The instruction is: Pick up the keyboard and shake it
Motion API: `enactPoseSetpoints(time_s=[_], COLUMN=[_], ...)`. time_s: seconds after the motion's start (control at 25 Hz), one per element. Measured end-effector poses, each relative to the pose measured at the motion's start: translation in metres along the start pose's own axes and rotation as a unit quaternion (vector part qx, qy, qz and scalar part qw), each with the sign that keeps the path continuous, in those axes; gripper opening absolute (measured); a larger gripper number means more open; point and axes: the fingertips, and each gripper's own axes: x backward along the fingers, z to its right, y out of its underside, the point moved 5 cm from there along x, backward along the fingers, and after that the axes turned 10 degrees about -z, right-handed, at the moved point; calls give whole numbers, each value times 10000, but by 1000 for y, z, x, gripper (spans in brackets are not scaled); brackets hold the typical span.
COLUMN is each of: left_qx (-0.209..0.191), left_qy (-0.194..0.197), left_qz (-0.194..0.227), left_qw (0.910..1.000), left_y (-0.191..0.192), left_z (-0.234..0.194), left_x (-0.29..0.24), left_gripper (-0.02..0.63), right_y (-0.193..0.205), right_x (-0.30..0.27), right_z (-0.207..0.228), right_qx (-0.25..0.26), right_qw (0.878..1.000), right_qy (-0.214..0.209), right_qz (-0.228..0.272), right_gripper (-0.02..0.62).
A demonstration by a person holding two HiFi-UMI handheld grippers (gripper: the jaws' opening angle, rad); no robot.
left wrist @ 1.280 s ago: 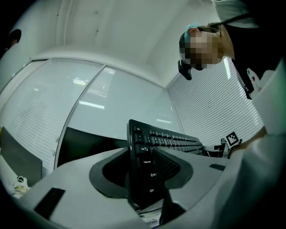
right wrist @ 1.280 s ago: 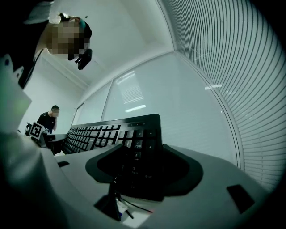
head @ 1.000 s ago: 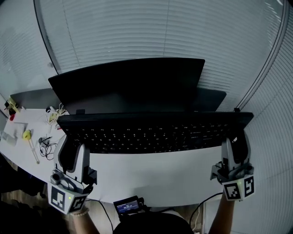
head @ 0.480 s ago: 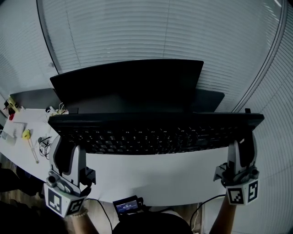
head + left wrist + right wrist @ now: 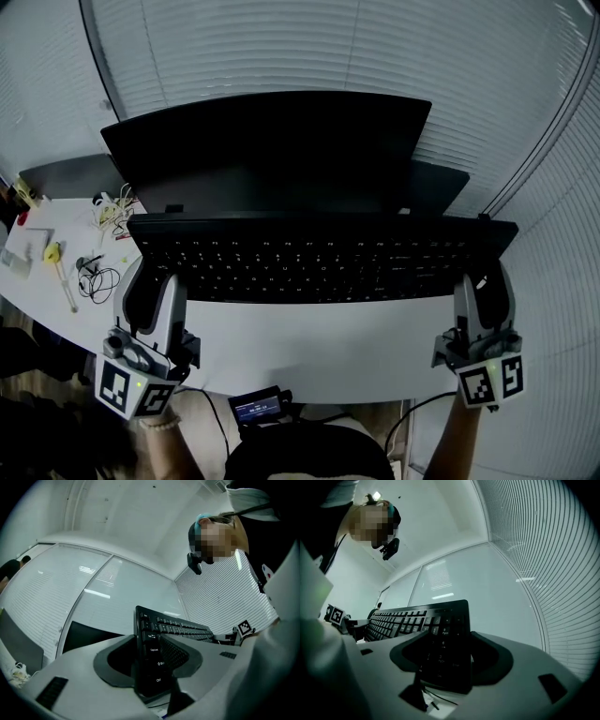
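- Nearest you, a small black device with a lit screen [image 5: 258,408] sits at the front edge of the white tabletop [image 5: 309,347]. Don't let your arms knock it.
- Your left gripper [image 5: 145,281] is clamped on the left end of the long black keyboard [image 5: 319,258], with its pads across the Caps Lock and Ctrl column.
- Your right gripper [image 5: 483,286] is clenched on the number-pad end.
- The keyboard spans level between the two grippers, above the tabletop. It looks lifted clear, though the steep view makes that hard to confirm.
- For the shake, move both hands together in short, matched strokes, so that neither end twists out of its pads.
- Shake up and down, not forward: the wide black flat monitor [image 5: 272,150] stands just behind the keyboard.
- The tangle of thin cables [image 5: 94,281] at the left is well apart from the keyboard, so leave it alone.
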Motion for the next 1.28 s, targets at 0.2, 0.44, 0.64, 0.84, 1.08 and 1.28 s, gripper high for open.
enactPoseSetpoints(time_s=[0.2, 0.44, 0.64, 0.84, 1.08, 1.28], left_qx=[243, 488, 769, 1045, 1376, 1545], left_qy=[-154, -270, -336, -411, -466, -433], left_qz=[-625, -1330, -1881, -2374, -2932, -3298], left_qw=[9976, 9895, 9786, 9649, 9450, 9303], left_y=[50, 130, 168, 205, 249, 282], left_z=[-13, -35, -43, -47, -50, -52], left_x=[4, 2, 10, 20, 32, 40], left_gripper=[170, 170, 170, 170, 170, 170], right_y=[47, 138, 181, 221, 267, 302], right_x=[-12, -35, -36, -34, -30, -23], right_z=[3, 8, 5, 2, 2, 1], right_qx=[-168, -463, -682, -883, -1034, -1212], right_qw=[9981, 9914, 9804, 9672, 9503, 9357], right_qy=[-5, -12, 47, 65, 82, 125], right_qz=[-596, -1222, -1847, -2382, -2934, -3311], right_gripper=[284, 284, 284, 284, 284, 284])
